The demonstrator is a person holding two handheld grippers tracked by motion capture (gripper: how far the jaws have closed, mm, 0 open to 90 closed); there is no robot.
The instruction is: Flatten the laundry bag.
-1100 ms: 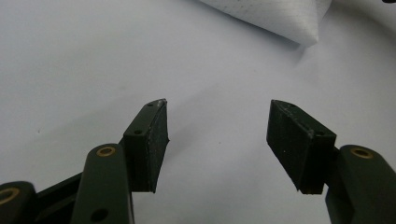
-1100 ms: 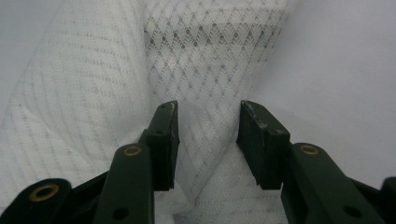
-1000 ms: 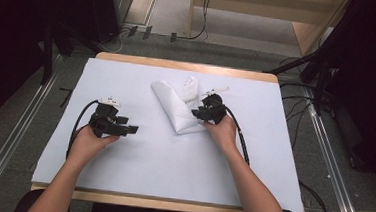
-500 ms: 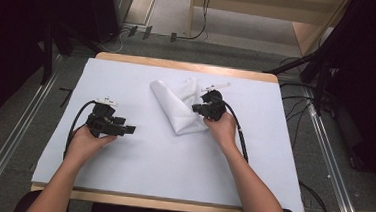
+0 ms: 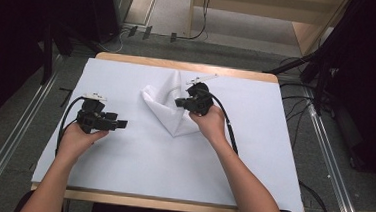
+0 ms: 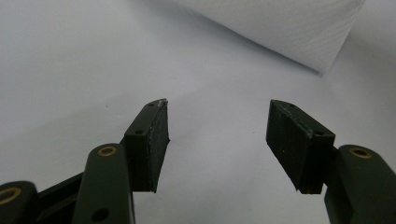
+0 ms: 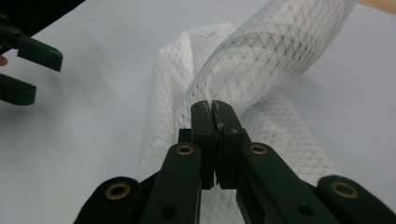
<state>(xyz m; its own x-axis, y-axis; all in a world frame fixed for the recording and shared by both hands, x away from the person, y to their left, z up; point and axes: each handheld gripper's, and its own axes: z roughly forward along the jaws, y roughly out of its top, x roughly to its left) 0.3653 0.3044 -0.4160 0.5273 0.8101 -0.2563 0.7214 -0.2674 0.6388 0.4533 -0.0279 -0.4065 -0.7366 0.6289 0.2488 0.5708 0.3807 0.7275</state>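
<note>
White mesh cloth [image 5: 168, 107] lies a little past the middle of the table [image 5: 188, 67], partly folded, one pointed corner toward the person. No brand, label or writing readable on the cloth, grippers or cover.

Right gripper [image 5: 180, 102]: held over the cloth's right part, jaws pointing left. In the right gripper view its jaws stand pressed together, pinching a fold of the cloth [image 7: 261, 56]; that fold rises and curls over, up and to the right, above the lower layers. Diamond-pattern netting clear at close range. Right gripper [image 7: 212, 108] tips meet with no gap visible.

Left gripper [image 5: 120, 124]: well left of the cloth, low over the cover [image 5: 120, 181], jaws pointing right toward it. In the left gripper view the jaws stand wide apart, nothing between them; left gripper [image 6: 218, 123] apart from the cloth edge [image 6: 289, 32] beyond. Whether it touches the cover, cannot tell.

Surface: a plain white sheet covers nearly the whole tabletop; pale wood shows along the far edge and the near edge. Small dark specks on the cover in the left gripper view.

Room: grey carpet floor [image 5: 36, 100], metal rails [image 5: 2, 158] at both sides, black cables on the floor at right and behind, dark curtains or equipment to both sides, light wooden furniture [image 5: 263, 6] at the back.
</note>
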